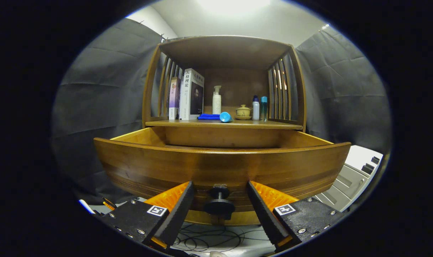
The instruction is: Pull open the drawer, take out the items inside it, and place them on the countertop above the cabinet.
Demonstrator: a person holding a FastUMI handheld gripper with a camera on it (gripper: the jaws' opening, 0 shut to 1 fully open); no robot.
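Both fingers (181,203) astride drawer (222,167) knob (219,203)

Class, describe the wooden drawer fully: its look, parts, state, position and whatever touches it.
The drawer looks like varnished brown wood with a darker grain band across its front. It is pulled out from under the cabinet's countertop, its paler side walls and back panel showing; its floor and contents are hidden behind the front. A dark round knob juts from the lower middle of the front. The gripper is open, its fingers either side of the knob, not pressing it.
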